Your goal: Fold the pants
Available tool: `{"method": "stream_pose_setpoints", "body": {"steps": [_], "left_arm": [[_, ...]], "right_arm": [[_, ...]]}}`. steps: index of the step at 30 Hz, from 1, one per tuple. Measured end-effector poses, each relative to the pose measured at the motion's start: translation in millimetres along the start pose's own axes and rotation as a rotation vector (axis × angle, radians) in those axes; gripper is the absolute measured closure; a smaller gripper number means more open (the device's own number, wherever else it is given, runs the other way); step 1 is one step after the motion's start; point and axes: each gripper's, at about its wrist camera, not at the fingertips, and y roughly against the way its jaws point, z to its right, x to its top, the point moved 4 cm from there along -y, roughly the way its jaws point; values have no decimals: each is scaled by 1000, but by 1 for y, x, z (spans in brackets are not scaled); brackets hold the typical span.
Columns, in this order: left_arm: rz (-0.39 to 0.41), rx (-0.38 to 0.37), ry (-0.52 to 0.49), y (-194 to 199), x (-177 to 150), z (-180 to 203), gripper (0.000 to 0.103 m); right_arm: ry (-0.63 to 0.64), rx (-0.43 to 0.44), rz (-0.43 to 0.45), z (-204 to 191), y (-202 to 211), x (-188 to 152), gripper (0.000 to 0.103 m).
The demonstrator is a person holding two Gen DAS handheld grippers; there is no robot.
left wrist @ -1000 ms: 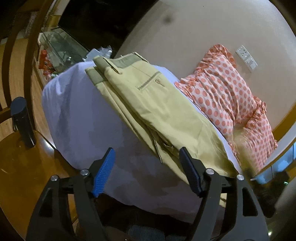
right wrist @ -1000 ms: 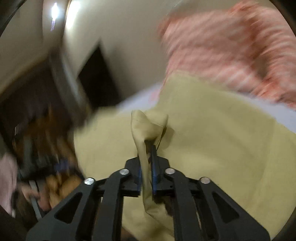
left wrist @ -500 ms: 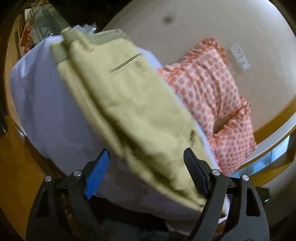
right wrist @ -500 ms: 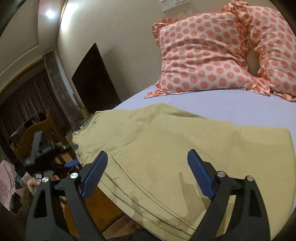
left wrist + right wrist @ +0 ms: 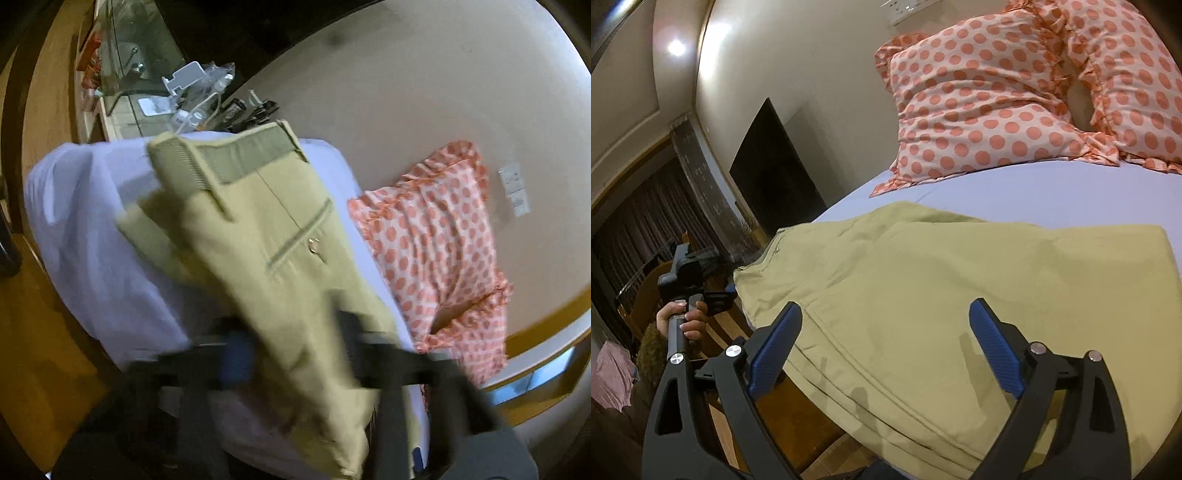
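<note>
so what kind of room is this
Most likely a bedroom: a bed with a pale sheet, two polka-dot pillows against the wall, and khaki pants laid out on the bed for folding.

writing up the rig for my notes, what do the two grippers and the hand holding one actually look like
The right gripper has black triangular cut-out arms with silver rivets, and its jaws carry ribbed blue pads. The left gripper is motion-blurred in its own view: black frame, a hint of blue. From the right wrist view it shows a black handle with a camera block, held by a bare hand with pale nails and a fuzzy brown cuff.

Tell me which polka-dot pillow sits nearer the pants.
The left pillow in the right wrist view; its lower corner nearly reaches the pants. The other pillow lies farther right.
</note>
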Motion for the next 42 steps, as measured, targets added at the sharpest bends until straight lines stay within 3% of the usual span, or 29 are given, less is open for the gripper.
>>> {"method": "stream_pose_setpoints", "body": {"steps": [4,7,9,12,13,15,16,18,20,23,26,28,30,35,42], "left_arm": [[36,201,-260,1,-1,53,94],[105,255,-508,8,-16,128,95],[129,211,-697,10,-43,193,98],[103,97,-997,-1,-120,279,100],[44,-15,-1113,-6,-164,306,103],[-57,-122,-1285,-16,-239,328,103],[-87,-143,-1358,-20,-269,330,103],[-223,-191,-1491,-38,-339,320,103],[-334,-209,-1502,-49,-368,303,103],[-375,-262,-1413,-37,-358,282,101],[-297,-242,-1265,-19,-307,263,94],[-212,-182,-1192,-7,-269,248,76],[-167,-138,-1142,-2,-245,237,69],[-119,-74,-1043,2,-209,211,56],[-133,-70,-989,3,-196,187,51]], "right_arm": [[-27,-18,44,17,19,5,8],[-67,-62,107,39,45,11,7],[-101,-104,148,56,64,14,7],[-176,-179,216,86,99,16,7],[-215,-205,245,99,115,15,7],[-273,-231,283,115,135,13,7],[-303,-238,296,122,144,10,7],[-364,-246,308,136,158,5,7],[-376,-252,301,140,162,3,7],[-334,-186,255,126,152,8,7],[-331,-52,163,107,123,19,7],[-359,47,96,94,95,30,8],[-416,68,23,89,66,38,14],[-577,-15,-145,103,-3,41,29],[-655,-168,-193,120,-45,46,33]]}}
